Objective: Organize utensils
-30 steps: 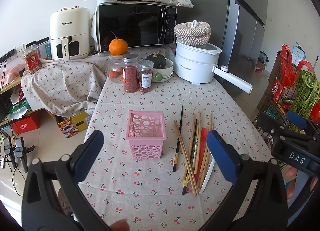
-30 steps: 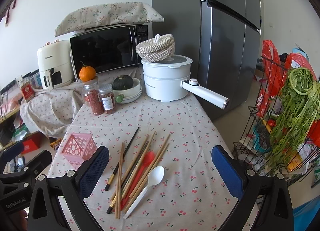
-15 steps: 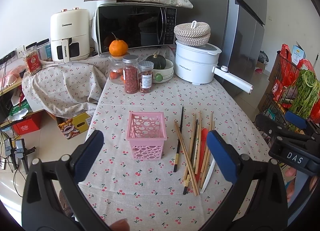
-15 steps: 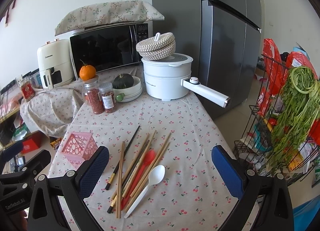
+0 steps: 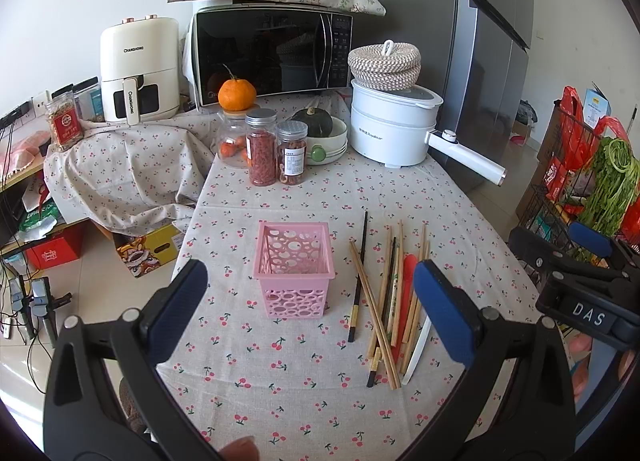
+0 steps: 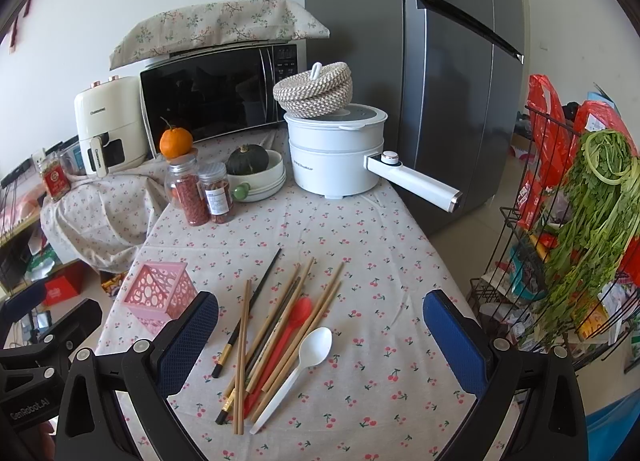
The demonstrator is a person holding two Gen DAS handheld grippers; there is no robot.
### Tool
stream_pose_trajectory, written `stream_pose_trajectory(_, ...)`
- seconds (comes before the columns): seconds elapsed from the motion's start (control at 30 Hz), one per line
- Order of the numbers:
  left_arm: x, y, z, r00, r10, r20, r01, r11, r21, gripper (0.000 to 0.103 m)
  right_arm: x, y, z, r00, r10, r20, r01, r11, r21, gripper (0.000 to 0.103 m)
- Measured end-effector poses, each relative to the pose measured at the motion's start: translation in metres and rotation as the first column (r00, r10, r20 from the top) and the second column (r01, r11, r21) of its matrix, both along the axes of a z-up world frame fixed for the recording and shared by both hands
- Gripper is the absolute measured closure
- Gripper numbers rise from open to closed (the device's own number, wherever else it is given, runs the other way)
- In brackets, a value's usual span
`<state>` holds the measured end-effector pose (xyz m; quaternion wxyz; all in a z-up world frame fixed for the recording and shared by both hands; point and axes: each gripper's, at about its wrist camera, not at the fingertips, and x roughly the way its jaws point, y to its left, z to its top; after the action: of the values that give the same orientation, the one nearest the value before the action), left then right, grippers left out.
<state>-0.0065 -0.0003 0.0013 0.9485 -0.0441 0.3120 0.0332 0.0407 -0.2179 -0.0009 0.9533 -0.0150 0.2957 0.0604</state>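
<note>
- The worktop (image 5: 460, 197), under a cherry-print cloth, carries everything; nothing on it has shifted in the last second, and both views have only drifted slightly, so I judge the sorting has not started.
- At the back stand a microwave (image 5: 272, 53), a white pot (image 5: 392, 129) and spice jars (image 5: 262, 153), well apart from the working area.
- The left gripper (image 5: 308, 313) hovers above the near edge, its blue pads spread wide with nothing between them, framing the pink basket (image 5: 294, 269).
- The right gripper (image 6: 320, 345) is equally wide open and empty, hanging over the loose pile of utensils.
- The pink basket stands upright and appears empty, just left of the pile; it looks light and may slide if nudged.
- The chopsticks (image 6: 280, 321) lie fanned and overlapping, mostly pale wood with a couple of dark ones, one of them (image 5: 359, 273) lying nearest the basket.
- A red spoon (image 6: 298, 311) lies half buried under the sticks.
- A white spoon (image 6: 310, 349) lies at the right edge of the pile, and looks the easiest first pick.
</note>
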Motion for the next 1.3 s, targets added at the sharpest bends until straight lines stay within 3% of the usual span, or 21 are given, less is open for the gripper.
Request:
stream_pose_trajectory(0.8,0.001,-0.001,-0.006,1.0,-0.014,-0.011,0.014,1.0,0.014,0.001,0.004,-0.002,-0.004,1.0,-0.003,-0.027,0.003,1.0,-0.005,0.0)
stream_pose_trajectory(1.3,0.013,-0.01,-0.011,0.996,-0.048,-0.078,0.051,0.998,0.031,0.001,0.014,-0.016,-0.005,0.997,-0.005,-0.077,0.005,1.0,-0.006,0.0)
